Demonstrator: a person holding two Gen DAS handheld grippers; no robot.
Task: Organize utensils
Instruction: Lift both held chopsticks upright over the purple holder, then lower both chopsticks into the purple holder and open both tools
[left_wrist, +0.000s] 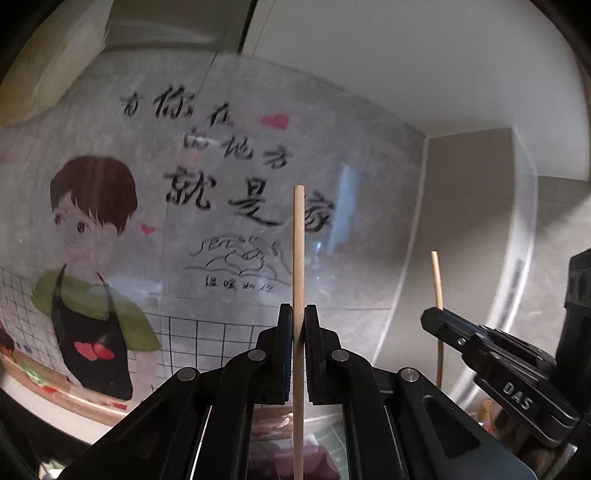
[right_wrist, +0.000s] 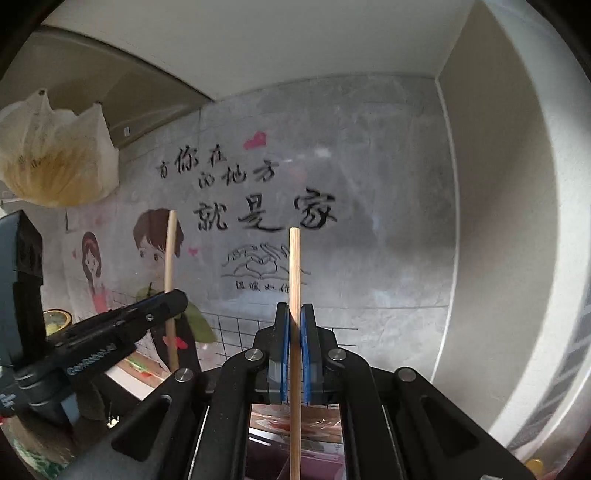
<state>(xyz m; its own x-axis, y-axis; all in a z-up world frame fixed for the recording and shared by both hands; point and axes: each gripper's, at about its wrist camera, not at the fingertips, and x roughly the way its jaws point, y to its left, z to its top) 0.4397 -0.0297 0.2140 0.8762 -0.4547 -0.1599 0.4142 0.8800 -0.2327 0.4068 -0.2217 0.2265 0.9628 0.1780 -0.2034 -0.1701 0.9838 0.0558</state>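
My left gripper (left_wrist: 298, 314) is shut on a wooden chopstick (left_wrist: 298, 251) that stands upright, its tip high above the fingers. My right gripper (right_wrist: 294, 312) is shut on a second wooden chopstick (right_wrist: 294, 266), also upright. Both are held up in the air facing a wall. The right gripper (left_wrist: 436, 317) with its chopstick (left_wrist: 437, 277) shows at the right of the left wrist view. The left gripper (right_wrist: 177, 299) with its chopstick (right_wrist: 170, 251) shows at the left of the right wrist view.
A grey wall sheet (left_wrist: 240, 184) with cartoon figures and black writing fills the background. A plastic bag (right_wrist: 51, 158) hangs at the upper left. A white wall corner (right_wrist: 498, 184) is to the right. Reddish items (right_wrist: 295, 424) lie below the fingers.
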